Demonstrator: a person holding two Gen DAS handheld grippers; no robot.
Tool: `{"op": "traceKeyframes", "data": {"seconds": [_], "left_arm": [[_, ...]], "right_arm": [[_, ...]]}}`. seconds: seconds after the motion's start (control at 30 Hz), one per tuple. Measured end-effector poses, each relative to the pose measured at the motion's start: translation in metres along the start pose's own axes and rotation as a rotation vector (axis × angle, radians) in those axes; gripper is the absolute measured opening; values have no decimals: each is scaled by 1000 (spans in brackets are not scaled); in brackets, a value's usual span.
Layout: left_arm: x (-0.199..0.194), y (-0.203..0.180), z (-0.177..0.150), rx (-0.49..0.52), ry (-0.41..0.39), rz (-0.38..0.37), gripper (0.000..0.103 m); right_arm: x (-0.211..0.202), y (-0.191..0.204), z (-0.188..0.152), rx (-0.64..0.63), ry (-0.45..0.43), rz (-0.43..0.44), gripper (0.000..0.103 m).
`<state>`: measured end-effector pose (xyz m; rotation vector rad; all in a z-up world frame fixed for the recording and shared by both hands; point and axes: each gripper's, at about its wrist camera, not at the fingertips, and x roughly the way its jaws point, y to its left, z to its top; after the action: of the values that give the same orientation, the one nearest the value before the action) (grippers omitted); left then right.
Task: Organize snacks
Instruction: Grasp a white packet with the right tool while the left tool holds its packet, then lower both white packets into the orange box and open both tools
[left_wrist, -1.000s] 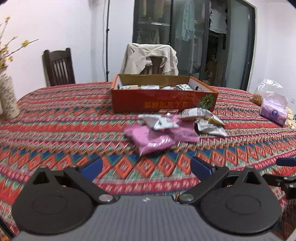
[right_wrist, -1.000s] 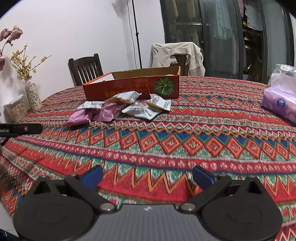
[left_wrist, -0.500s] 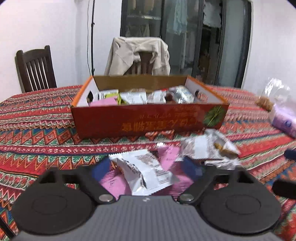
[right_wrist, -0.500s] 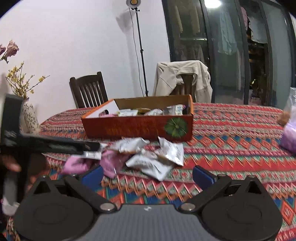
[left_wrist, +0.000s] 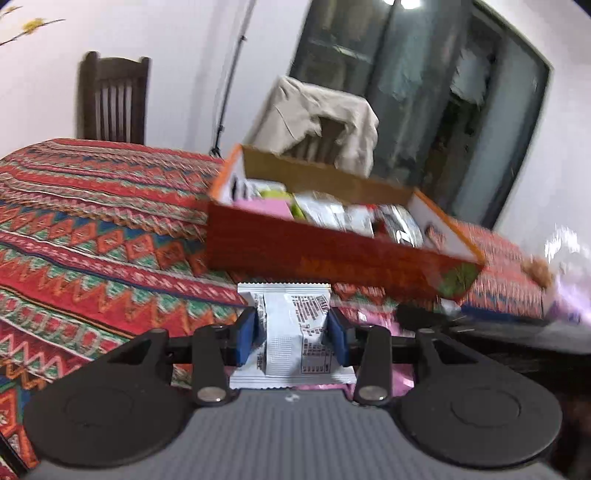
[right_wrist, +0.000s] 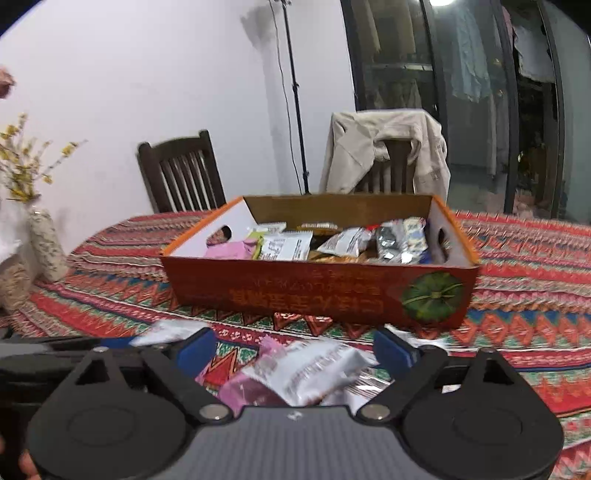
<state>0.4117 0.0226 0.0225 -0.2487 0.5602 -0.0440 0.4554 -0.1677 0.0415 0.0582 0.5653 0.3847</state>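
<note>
My left gripper (left_wrist: 291, 334) is shut on a white snack packet (left_wrist: 291, 332) and holds it just in front of the orange cardboard box (left_wrist: 332, 254), which has several snack packets inside. In the right wrist view my right gripper (right_wrist: 293, 350) is open over loose packets on the cloth: a white packet (right_wrist: 314, 369) and a pink packet (right_wrist: 247, 391) lie between its fingers. The orange box (right_wrist: 317, 291) stands just beyond them. The left gripper's arm (right_wrist: 55, 350) shows at the left edge of that view.
The table has a red patterned cloth (left_wrist: 92, 221). A vase with yellow flowers (right_wrist: 44, 243) stands at the left. Two chairs stand behind the table, one draped with a beige jacket (right_wrist: 388, 151). A clear bag of snacks (left_wrist: 554, 266) lies at the right.
My left gripper has shut on the white packet and lifted it, tilting. My right gripper has moved forward and down over the loose packets, nearer the box.
</note>
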Motion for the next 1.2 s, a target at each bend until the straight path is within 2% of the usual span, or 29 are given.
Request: {"op": "traceKeyframes", "data": {"seconds": [0.07, 0.17, 0.2, 0.23, 0.4, 0.6, 0.83, 1.0, 1.2], "left_arm": [[-5, 2, 2, -2, -23, 9, 42], [-10, 0, 5, 17, -42, 17, 42], [-11, -2, 4, 26, -45, 13, 42], [-12, -4, 4, 34, -46, 8, 42], [-16, -16, -3, 89, -54, -7, 42], [-5, -28, -16, 182, -41, 46, 42], [-16, -32, -22, 164, 15, -10, 42], [-33, -47, -26, 191, 29, 8, 42], [-50, -61, -31, 172, 27, 38, 42]], "right_arm": [[19, 1, 0, 42, 22, -14, 88], [33, 9, -7, 6, 48, -64, 73], [34, 9, -10, -7, 56, -75, 64], [35, 9, -12, -6, 59, -78, 61], [20, 1, -16, 29, 18, -73, 60], [-23, -5, -16, 21, -56, -56, 60], [-79, -25, -41, 33, -71, -32, 60], [-105, -50, -65, 101, -79, -11, 60], [-117, -79, -79, 168, -90, 45, 60]]}}
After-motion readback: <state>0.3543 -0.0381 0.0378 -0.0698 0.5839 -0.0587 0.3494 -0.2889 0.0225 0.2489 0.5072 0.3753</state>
